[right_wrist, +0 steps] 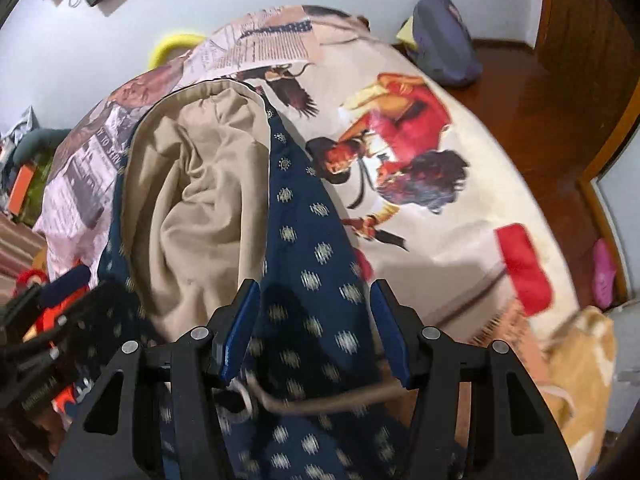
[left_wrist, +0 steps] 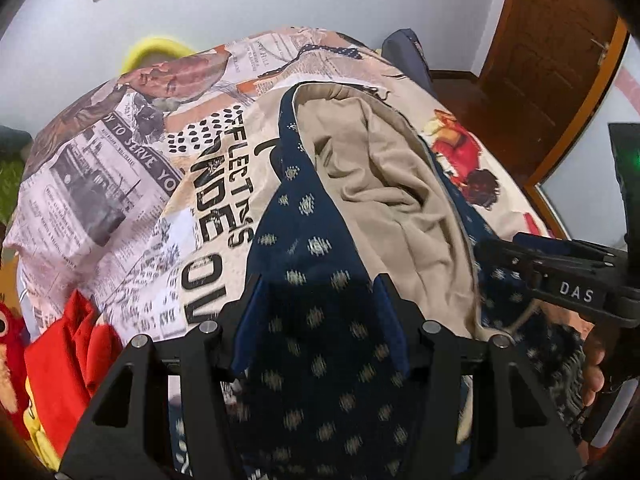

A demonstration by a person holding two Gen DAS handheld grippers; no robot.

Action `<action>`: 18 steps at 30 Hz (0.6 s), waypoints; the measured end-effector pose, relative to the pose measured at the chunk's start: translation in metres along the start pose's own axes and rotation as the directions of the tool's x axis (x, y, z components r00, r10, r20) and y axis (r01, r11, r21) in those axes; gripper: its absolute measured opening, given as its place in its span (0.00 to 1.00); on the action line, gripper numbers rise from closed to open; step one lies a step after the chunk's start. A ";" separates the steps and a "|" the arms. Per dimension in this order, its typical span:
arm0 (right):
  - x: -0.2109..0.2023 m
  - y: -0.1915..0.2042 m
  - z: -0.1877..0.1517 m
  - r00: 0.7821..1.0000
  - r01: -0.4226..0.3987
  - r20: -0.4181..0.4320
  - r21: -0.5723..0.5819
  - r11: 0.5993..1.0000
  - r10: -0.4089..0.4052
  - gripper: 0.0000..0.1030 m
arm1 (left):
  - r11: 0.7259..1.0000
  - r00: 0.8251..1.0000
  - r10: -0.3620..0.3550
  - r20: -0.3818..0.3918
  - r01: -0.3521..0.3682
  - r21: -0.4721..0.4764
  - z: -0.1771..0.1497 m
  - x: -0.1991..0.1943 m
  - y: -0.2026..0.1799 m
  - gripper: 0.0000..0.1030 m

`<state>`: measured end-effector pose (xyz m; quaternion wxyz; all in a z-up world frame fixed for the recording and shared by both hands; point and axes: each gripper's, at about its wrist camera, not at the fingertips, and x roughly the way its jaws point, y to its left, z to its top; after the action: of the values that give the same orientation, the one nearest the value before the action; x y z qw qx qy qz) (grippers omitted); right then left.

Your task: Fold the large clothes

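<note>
Navy garment (left_wrist: 316,264) with beige lining (left_wrist: 384,184) on printed bedspread (left_wrist: 120,184), gripped in left tongs (left_wrist: 320,292) and right tongs (right_wrist: 314,296).

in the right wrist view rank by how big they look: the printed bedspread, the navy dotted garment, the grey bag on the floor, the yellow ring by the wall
1. printed bedspread
2. navy dotted garment, though nearness to the camera enlarges it
3. grey bag
4. yellow ring, partly hidden behind the bedspread

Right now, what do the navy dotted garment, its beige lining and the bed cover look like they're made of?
Navy dotted garment: soft woven cloth, matte, draping in folds. Beige lining: thin plain fabric, smooth, faintly sheeny, loosely creased. Bed cover: printed fabric, likely cotton, matte, newspaper and figure prints.
</note>
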<state>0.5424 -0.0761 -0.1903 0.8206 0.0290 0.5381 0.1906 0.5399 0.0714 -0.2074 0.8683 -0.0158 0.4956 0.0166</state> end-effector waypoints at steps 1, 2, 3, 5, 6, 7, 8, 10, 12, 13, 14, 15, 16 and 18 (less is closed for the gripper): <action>0.007 0.000 0.004 1.000 0.003 -0.010 0.011 1.000 -0.002 0.52 | 1.000 1.000 0.010 -0.004 -0.010 -0.002 0.002 0.006 0.001 0.53; 0.012 0.000 0.007 1.000 0.005 -0.015 0.016 1.000 -0.004 0.52 | 1.000 1.000 0.011 -0.005 -0.011 -0.006 0.004 0.010 0.003 0.53; 0.018 0.000 0.010 1.000 0.002 -0.024 0.022 1.000 -0.002 0.52 | 1.000 1.000 0.007 -0.006 -0.007 -0.015 0.006 0.014 0.005 0.53; 0.028 -0.002 0.014 0.999 0.001 -0.034 0.032 0.999 0.000 0.52 | 0.999 1.000 -0.012 -0.007 0.011 -0.045 0.008 0.023 0.011 0.53; 0.032 -0.003 0.015 0.999 0.002 -0.036 0.040 0.999 0.000 0.52 | 0.998 1.000 -0.015 -0.009 0.015 -0.055 0.009 0.027 0.013 0.54; 0.036 -0.005 0.015 0.999 -0.002 -0.034 0.047 0.999 0.003 0.52 | 0.998 1.000 -0.017 -0.009 0.016 -0.067 0.009 0.031 0.016 0.54; 0.037 -0.005 0.016 1.000 -0.006 -0.027 0.048 0.999 0.008 0.52 | 0.997 1.000 -0.014 -0.011 0.013 -0.071 0.008 0.035 0.017 0.54; 0.039 -0.008 0.016 1.000 -0.019 -0.017 0.050 0.999 0.020 0.52 | 0.998 1.000 -0.011 -0.011 0.010 -0.068 0.007 0.041 0.018 0.54; 0.041 -0.011 0.016 0.999 -0.040 -0.014 0.053 0.998 0.041 0.51 | 0.998 1.000 -0.010 0.005 0.011 -0.060 0.005 0.041 0.018 0.54; 0.041 -0.012 0.015 0.998 -0.057 -0.012 0.051 0.997 0.057 0.46 | 0.998 1.000 -0.010 0.009 0.010 -0.060 0.004 0.041 0.018 0.54; 0.041 -0.013 0.016 0.997 -0.077 -0.012 0.050 0.996 0.077 0.42 | 0.998 1.000 -0.007 0.016 0.008 -0.062 0.004 0.040 0.018 0.52; 0.041 -0.015 0.015 0.995 -0.100 -0.011 0.051 0.994 0.101 0.33 | 0.998 1.000 -0.005 0.021 0.007 -0.062 0.003 0.039 0.018 0.47; 0.039 -0.016 0.014 0.993 -0.116 -0.009 0.054 0.992 0.116 0.24 | 0.998 1.000 -0.003 0.024 0.005 -0.061 0.003 0.038 0.018 0.45; 0.035 -0.017 0.012 0.993 -0.116 -0.022 0.069 0.991 0.118 0.14 | 0.998 0.999 0.005 0.033 -0.003 -0.061 0.001 0.037 0.020 0.29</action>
<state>0.5704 -0.0782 -0.2202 0.7994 0.0861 0.5522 0.2205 0.5585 0.0916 -0.2386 0.8755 -0.0409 0.4803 0.0337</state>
